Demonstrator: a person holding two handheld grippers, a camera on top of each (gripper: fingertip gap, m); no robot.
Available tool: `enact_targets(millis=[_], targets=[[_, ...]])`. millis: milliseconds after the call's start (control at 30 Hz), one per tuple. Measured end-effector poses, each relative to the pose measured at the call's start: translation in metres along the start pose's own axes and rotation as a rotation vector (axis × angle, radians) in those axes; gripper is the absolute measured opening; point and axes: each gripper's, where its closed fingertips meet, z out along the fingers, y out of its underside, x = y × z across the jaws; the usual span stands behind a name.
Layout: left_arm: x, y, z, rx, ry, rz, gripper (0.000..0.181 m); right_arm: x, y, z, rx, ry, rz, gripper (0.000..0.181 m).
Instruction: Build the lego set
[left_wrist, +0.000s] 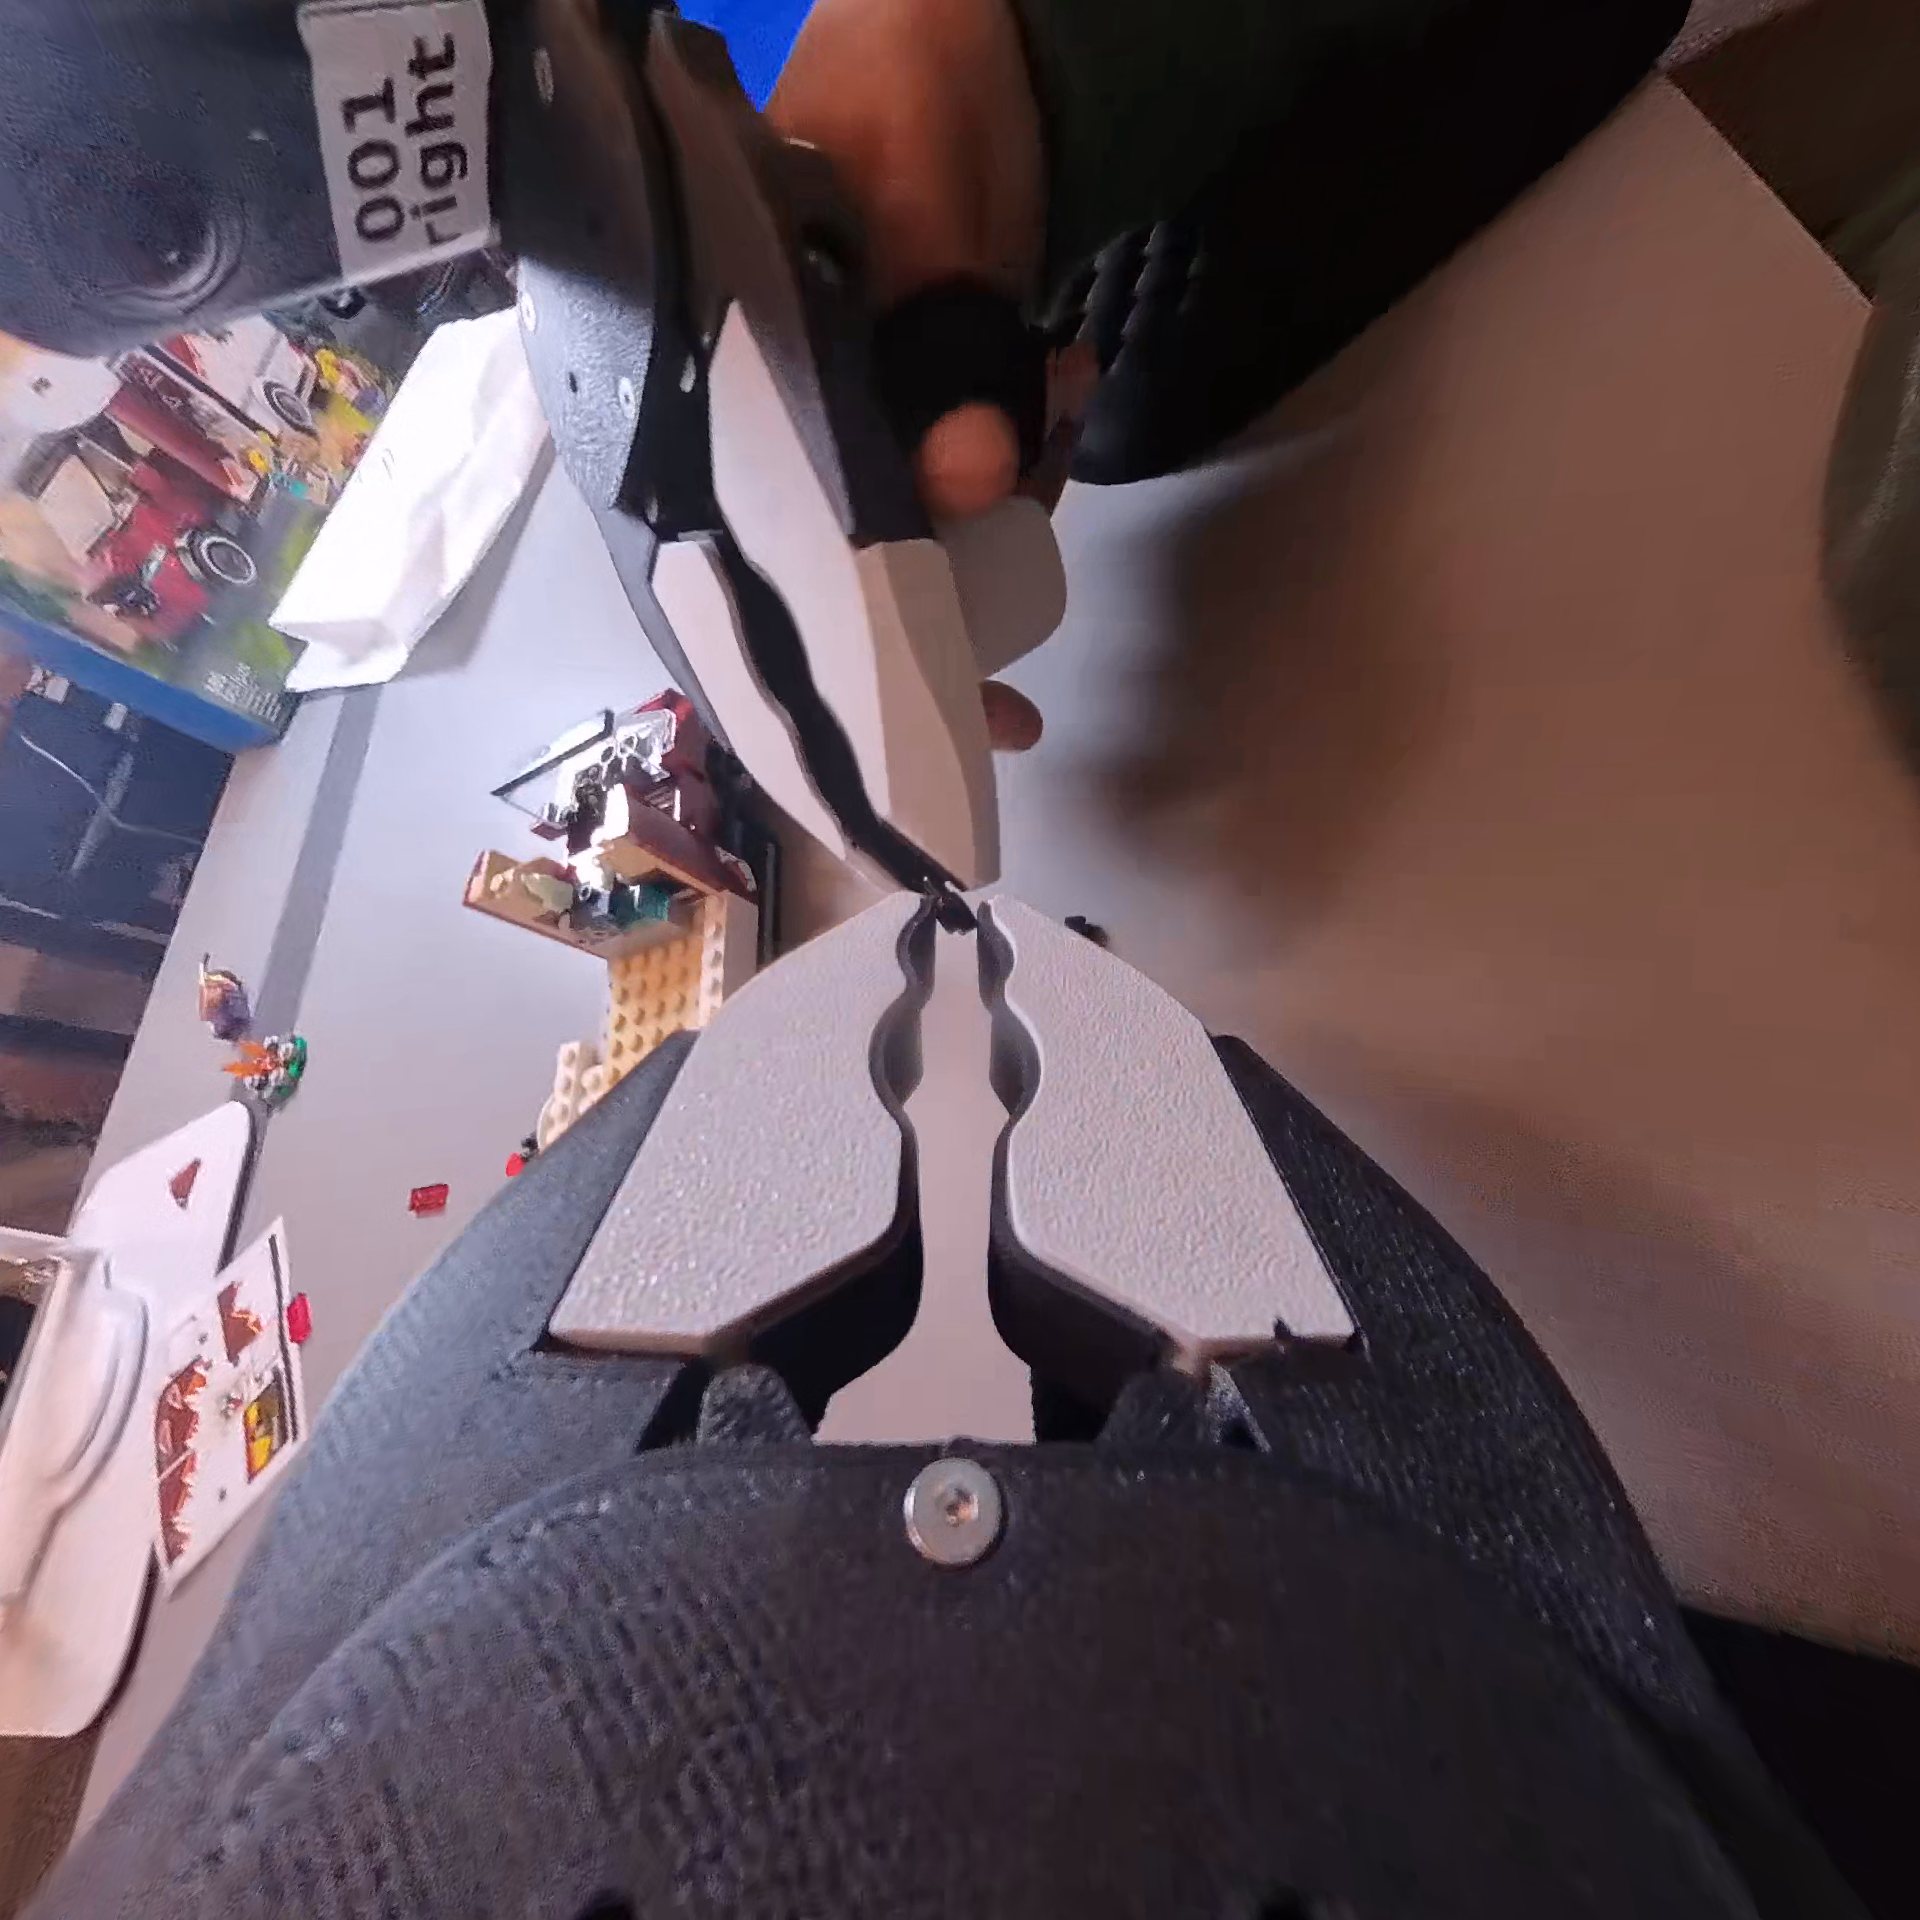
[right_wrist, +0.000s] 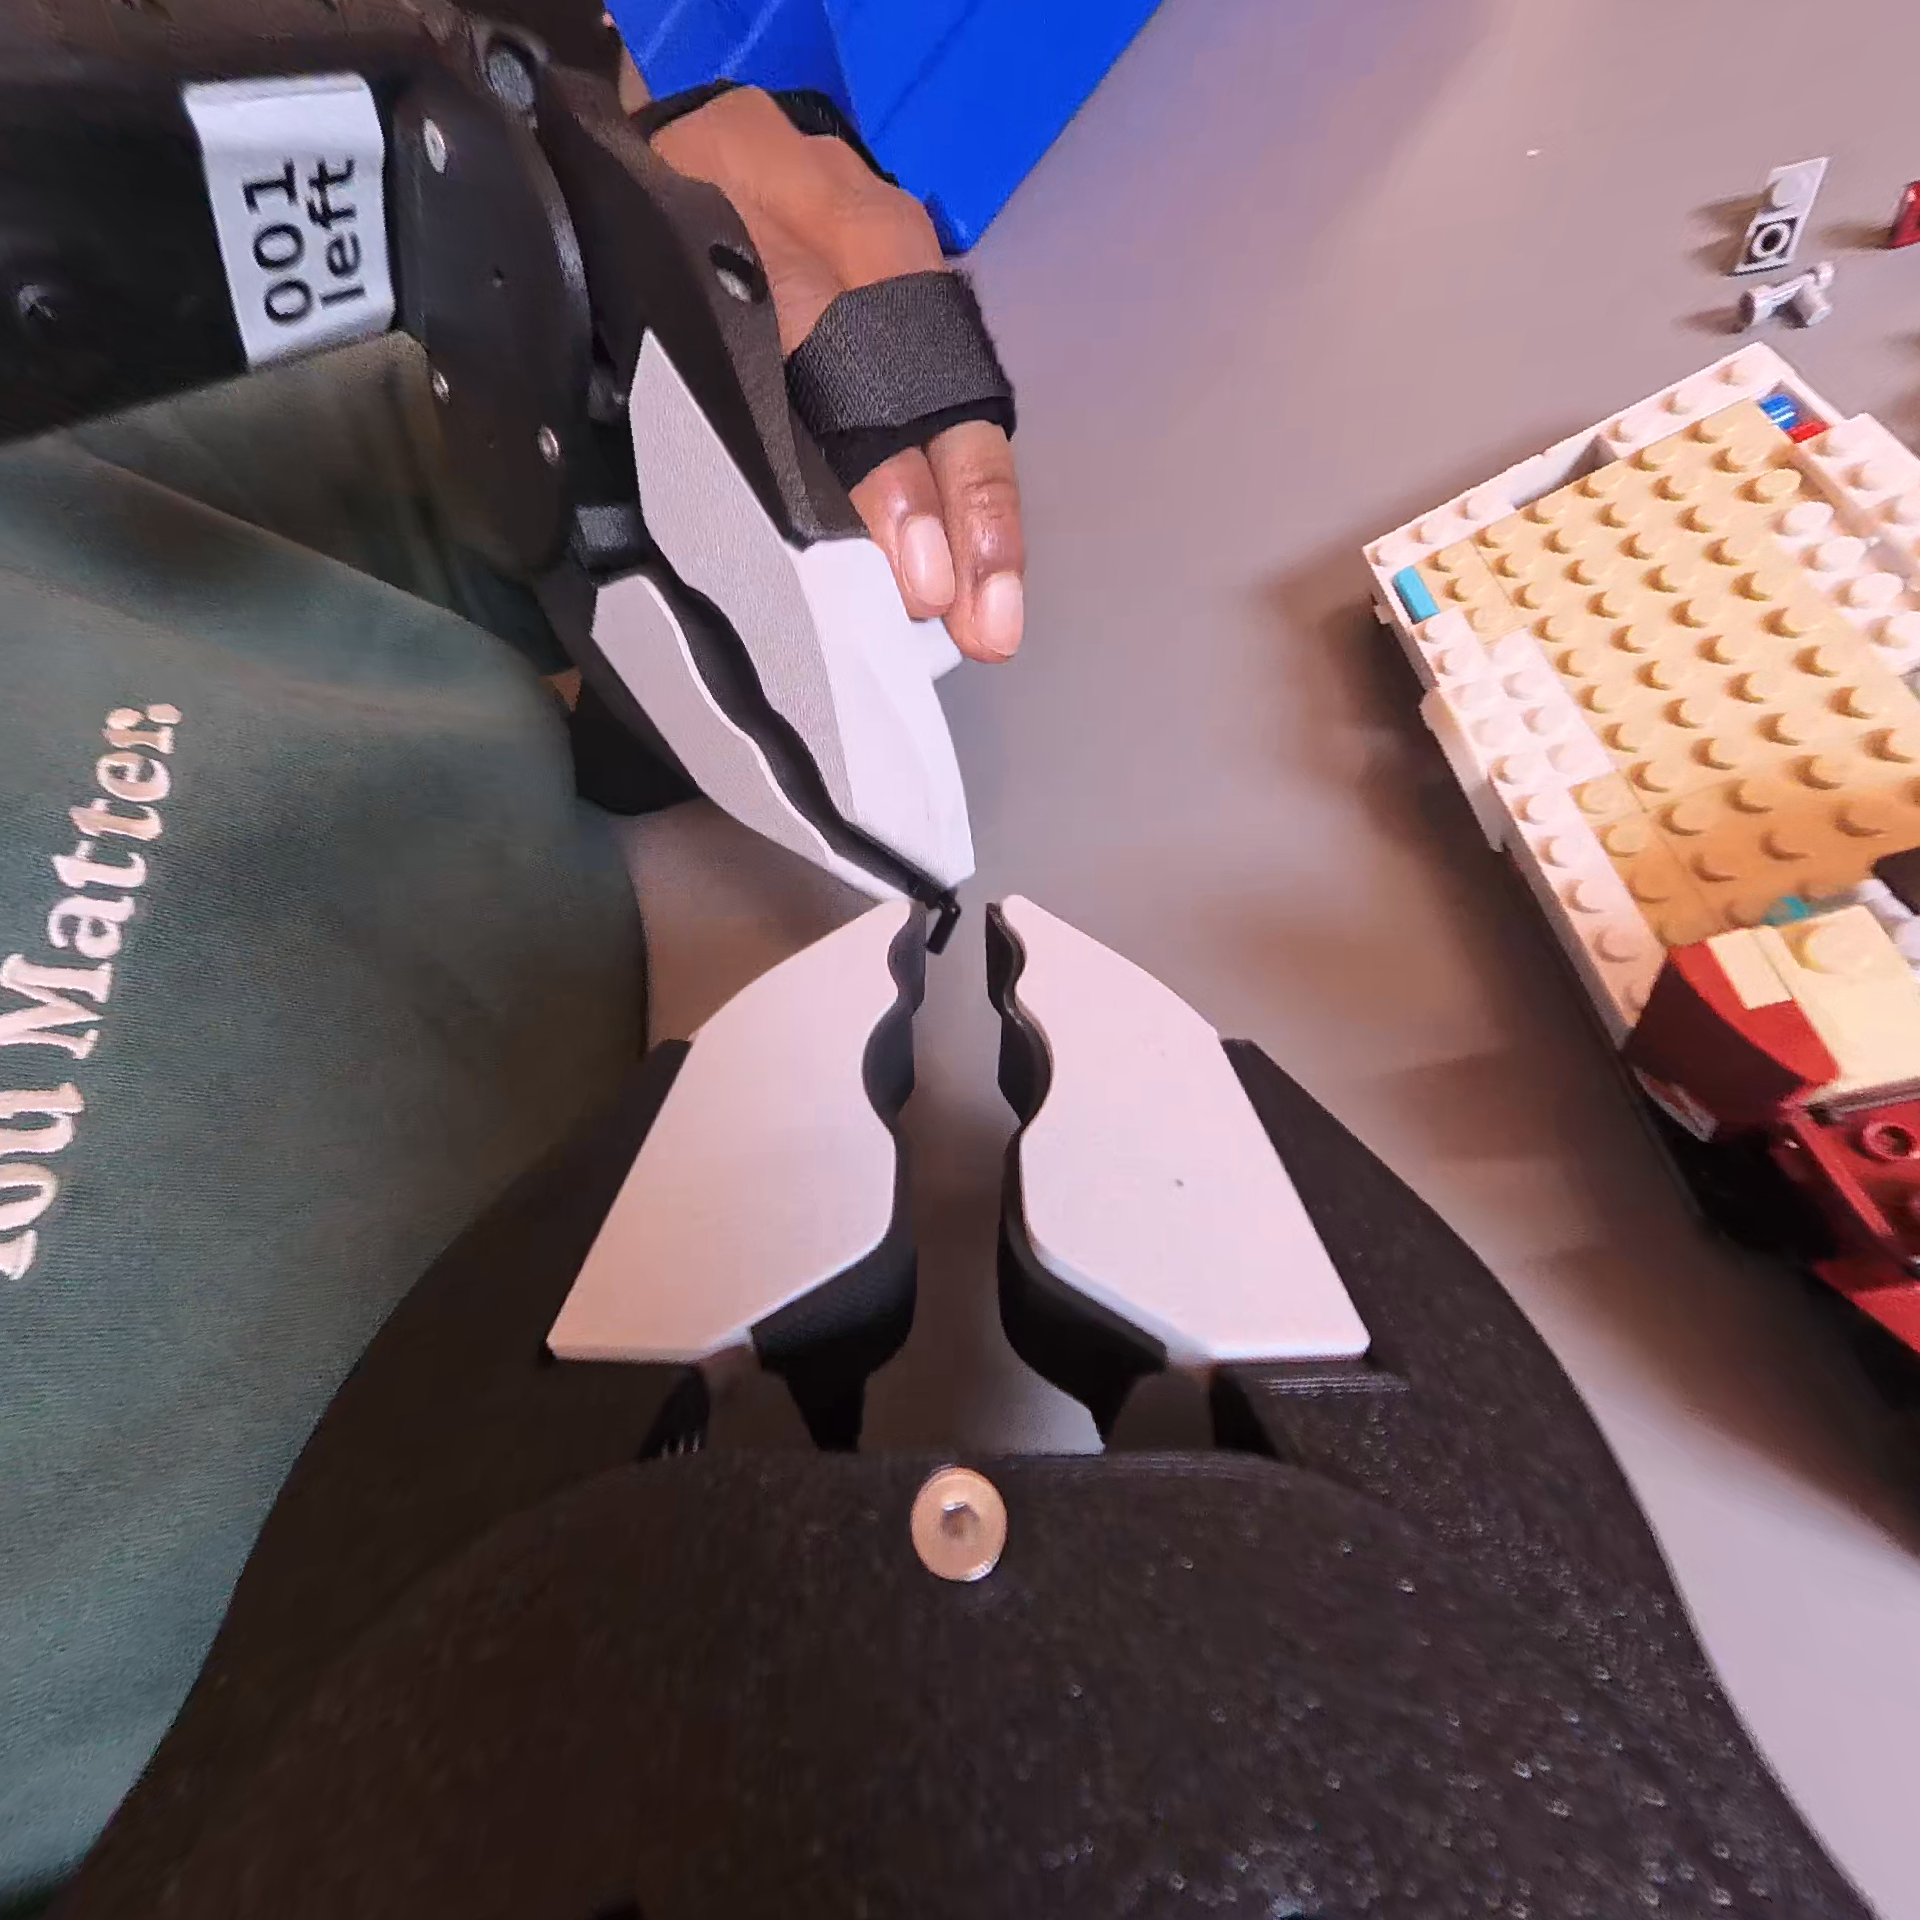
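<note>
Grey surface behind: left tool pinches a tiny black piece tip-to-tip with right tool, slightly parted and empty; half-built model right.

a white label with printed characters sits on the right gripper's body; a like label sits on the left gripper's. pale lettering runs across a green sweatshirt.

Grey tabletop, matte, evenly lit with soft shadows. Bright blue surface beyond its far edge. Dark furniture past the table's side, blurred.
</note>
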Motion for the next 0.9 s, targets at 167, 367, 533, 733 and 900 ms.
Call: enact_targets(millis=[167, 367, 533, 733, 900], targets=[[0.002, 0.0, 0.002, -0.011, -0.003, 0.038, 0.007, -0.003, 0.001, 0.0, -0.004, -0.025, 0.008, 0.006], [0.001, 0.009, 0.006, -0.018, 0.026, -0.066, 0.016, 0.003, 0.004, -0.002, -0.024, 0.067, -0.125, 0.003], [0.006, 0.002, 0.004, 0.084, 0.189, -0.363, 0.016, 0.005, 0.007, -0.005, -0.038, 0.182, -0.358, 0.003], [0.002, -0.005, 0.004, 0.118, 0.232, -0.458, 0.011, 0.0, 0.003, -0.008, -0.001, 0.197, -0.442, 0.003], [0.004, -0.004, 0.009, 0.094, 0.235, -0.436, 0.008, 0.003, 0.006, -0.009, -0.019, 0.212, -0.451, 0.003]])
